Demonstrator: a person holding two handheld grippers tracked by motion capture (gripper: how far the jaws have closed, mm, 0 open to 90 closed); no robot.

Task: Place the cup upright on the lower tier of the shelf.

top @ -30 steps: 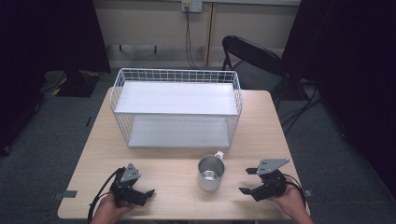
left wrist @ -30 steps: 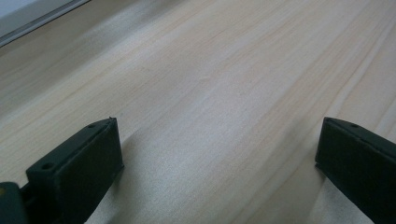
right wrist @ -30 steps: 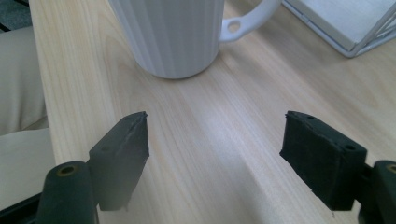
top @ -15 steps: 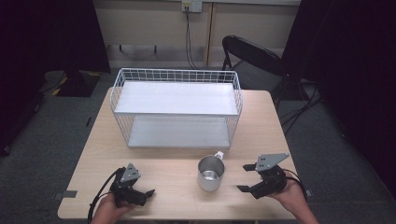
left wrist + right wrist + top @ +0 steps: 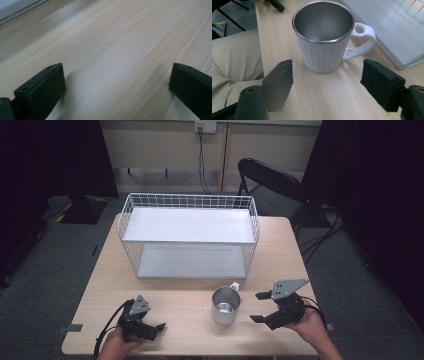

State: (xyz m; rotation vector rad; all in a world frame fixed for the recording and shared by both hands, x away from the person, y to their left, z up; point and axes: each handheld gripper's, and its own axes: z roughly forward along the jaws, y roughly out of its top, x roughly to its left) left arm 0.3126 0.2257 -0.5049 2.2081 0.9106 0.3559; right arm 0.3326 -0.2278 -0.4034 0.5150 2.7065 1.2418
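A white mug point(image 5: 225, 305) with a steel inside and a white handle stands upright near the table's front edge. My right gripper point(image 5: 255, 308) hovers just right of it, jaws open and facing the mug, nothing between them. In the right gripper view the mug point(image 5: 324, 37) stands a little beyond the open gripper point(image 5: 327, 77), its handle turned to the right. My left gripper point(image 5: 158, 328) rests low at the front left, apart from the mug. In the left gripper view that gripper point(image 5: 117, 85) is open over bare wood.
A white wire basket point(image 5: 189, 237) with two shelves takes up the table's back half, its corner point(image 5: 387, 30) just behind the mug. A dark chair point(image 5: 270, 182) stands beyond the table's right corner. Bare wood point(image 5: 190, 292) lies between basket and mug.
My right gripper has risen off the table and drifted slightly toward the mug. The left gripper and the mug have stayed where they were.
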